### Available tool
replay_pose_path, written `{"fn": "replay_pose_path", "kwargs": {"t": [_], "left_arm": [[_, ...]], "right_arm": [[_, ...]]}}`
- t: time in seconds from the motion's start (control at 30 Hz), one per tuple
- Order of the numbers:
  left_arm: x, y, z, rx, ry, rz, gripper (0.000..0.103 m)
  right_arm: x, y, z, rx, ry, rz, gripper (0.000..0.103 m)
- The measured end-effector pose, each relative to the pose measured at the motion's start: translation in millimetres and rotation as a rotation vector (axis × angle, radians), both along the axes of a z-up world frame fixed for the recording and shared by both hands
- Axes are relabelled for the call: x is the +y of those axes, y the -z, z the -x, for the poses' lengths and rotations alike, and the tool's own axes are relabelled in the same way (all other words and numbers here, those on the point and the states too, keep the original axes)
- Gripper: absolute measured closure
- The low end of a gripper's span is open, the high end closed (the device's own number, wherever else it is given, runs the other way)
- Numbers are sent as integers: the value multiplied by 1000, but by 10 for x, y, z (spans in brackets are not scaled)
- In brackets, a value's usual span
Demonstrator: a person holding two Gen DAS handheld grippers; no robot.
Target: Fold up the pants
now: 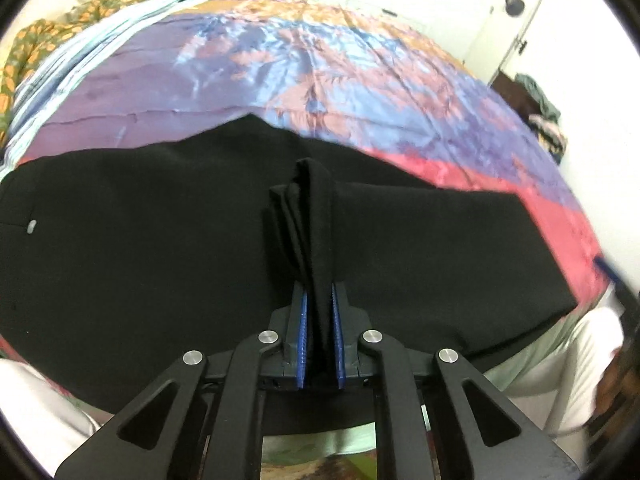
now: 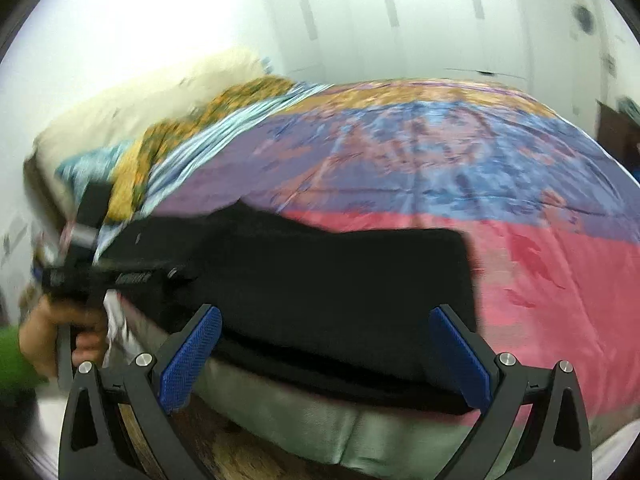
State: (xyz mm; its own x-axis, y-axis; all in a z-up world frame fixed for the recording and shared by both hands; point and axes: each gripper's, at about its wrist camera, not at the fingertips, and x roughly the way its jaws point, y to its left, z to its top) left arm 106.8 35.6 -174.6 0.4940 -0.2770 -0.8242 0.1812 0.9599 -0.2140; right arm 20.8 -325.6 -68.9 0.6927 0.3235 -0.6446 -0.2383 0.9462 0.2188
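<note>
left claw (image 1: 320,312) pinches pants (image 1: 160,240) — bunched

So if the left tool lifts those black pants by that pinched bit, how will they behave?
Likely floppy: the black pants bunch into soft pleats between the left tool. The rest would probably drape and drag rather than lift flat. They may slide easily on the shiny bedspread.

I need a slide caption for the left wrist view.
Left gripper shut on a bunched fold of black pants over the bed.
</note>
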Motion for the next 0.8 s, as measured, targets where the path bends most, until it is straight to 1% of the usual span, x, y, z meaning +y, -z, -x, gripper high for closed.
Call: {"fn": "replay_pose_path", "kwargs": {"t": [0.03, 0.1, 0.13, 0.2, 0.23, 0.27, 0.33, 0.37, 0.4, 0.43, 0.47, 0.57, 0.63, 0.7, 0.73, 0.8], "left_arm": [[-34, 47, -2, 6, 10, -12, 93], [-101, 112, 11, -3, 21, -42, 93], [-106, 115, 13, -10, 25, -53, 92], [-88, 105, 23, -14, 33, -60, 91], [-75, 114, 19, -13, 33, -57, 90], [-62, 133, 14, -10, 30, -49, 88], [-55, 163, -2, -1, 28, -34, 86], [-66, 170, 1, -2, 26, -38, 85], [-74, 175, 3, -4, 27, -41, 85], [-82, 178, 3, -6, 28, -45, 85], [-87, 180, 2, -8, 29, -46, 85], [-81, 182, -1, -6, 28, -40, 85], [-74, 182, -3, -7, 29, -38, 85], [-70, 185, 2, -8, 32, -40, 84], [-70, 188, 2, -9, 33, -41, 84], [-68, 195, 6, -8, 34, -40, 83]], "right_arm": [[-62, -62, -39, -7, 7, -14, 1], [-84, -144, -101, -26, -21, -19, 1], [-69, -161, -136, -33, -59, -25, 1], [-32, -95, -191, -14, -141, -58, 1], [-21, 60, -247, 42, -179, -80, 1], [-26, 213, -293, 105, -184, -83, 1], [-71, 707, -386, 313, -156, -66, 1], [-85, 785, -365, 318, -158, -65, 1], [-55, 708, -338, 273, -166, -37, 1], [-15, 633, -356, 274, -166, -14, 1], [11, 554, -387, 280, -165, -12, 1], [10, 206, -545, 221, -160, -103, 1], [14, 47, -778, 198, -144, -152, 1], [-13, 69, -1008, 215, -129, -202, 1], [-39, 173, -1152, 248, -107, -218, 1], [-124, 464, -1337, 342, -26, -191, 1]]}}
